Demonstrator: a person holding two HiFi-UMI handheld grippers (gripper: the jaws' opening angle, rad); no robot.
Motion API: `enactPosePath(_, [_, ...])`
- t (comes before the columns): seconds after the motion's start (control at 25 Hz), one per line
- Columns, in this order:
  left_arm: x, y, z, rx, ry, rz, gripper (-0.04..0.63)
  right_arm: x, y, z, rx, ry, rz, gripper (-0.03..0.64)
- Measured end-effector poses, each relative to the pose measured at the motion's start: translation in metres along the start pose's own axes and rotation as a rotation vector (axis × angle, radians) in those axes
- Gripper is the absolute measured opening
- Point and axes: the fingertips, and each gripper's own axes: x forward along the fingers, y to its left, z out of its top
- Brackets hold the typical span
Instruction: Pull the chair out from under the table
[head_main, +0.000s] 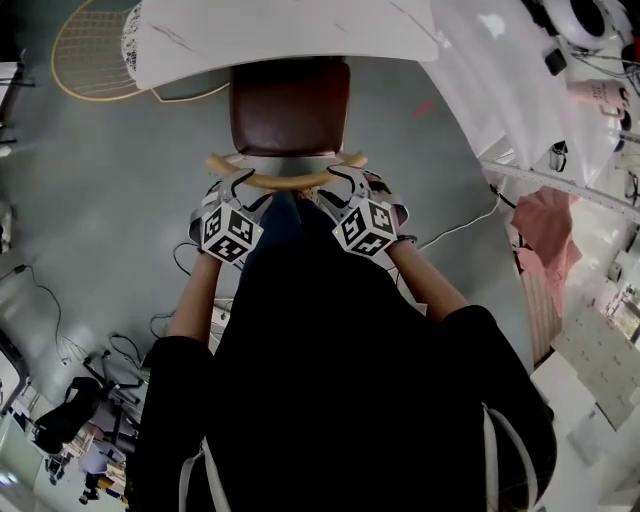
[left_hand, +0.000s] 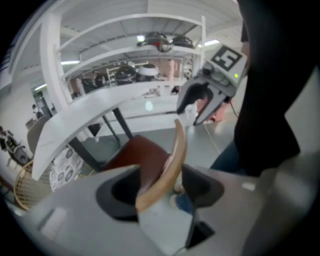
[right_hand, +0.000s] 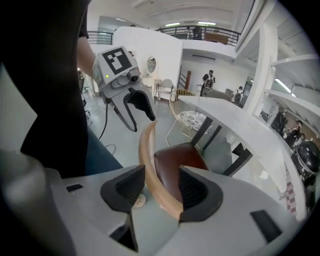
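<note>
Under table (head_main: 290, 30), chair (head_main: 290, 105) front hidden; left tool (head_main: 238, 186), right tool (head_main: 345, 183) straddle backrest (head_main: 288, 181).

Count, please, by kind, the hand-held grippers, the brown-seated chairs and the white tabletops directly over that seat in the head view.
Hand-held grippers: 2, the left hand-held gripper and the right hand-held gripper
Brown-seated chairs: 1, the chair
White tabletops over its seat: 1, the table
Total: 4
</note>
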Motion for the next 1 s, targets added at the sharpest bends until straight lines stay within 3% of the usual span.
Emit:
enactPosePath(0.2, [0.025, -0.009, -0.021, 0.203, 0.137, -0.098, 0.281, 0.021, 0.008, -0.012, -0.063, 0.090, 0.047, 0.181])
enactPosePath(0.44, [0.048, -0.009, -0.046, 0.281, 0.231, -0.181, 0.287, 0.046, 0.017, -0.026, -0.119, 0.170, 0.107, 0.190])
enactPosePath(0.68, [0.064, -0.009, -0.073, 0.396, 0.330, -0.234, 0.298, 0.066, 0.017, -0.051, -0.243, 0.318, 0.129, 0.201])
enactPosePath(1.0, [0.080, -0.006, -0.096, 0.601, 0.449, -0.228, 0.305, 0.086, 0.018, -0.084, -0.449, 0.508, 0.120, 0.201])
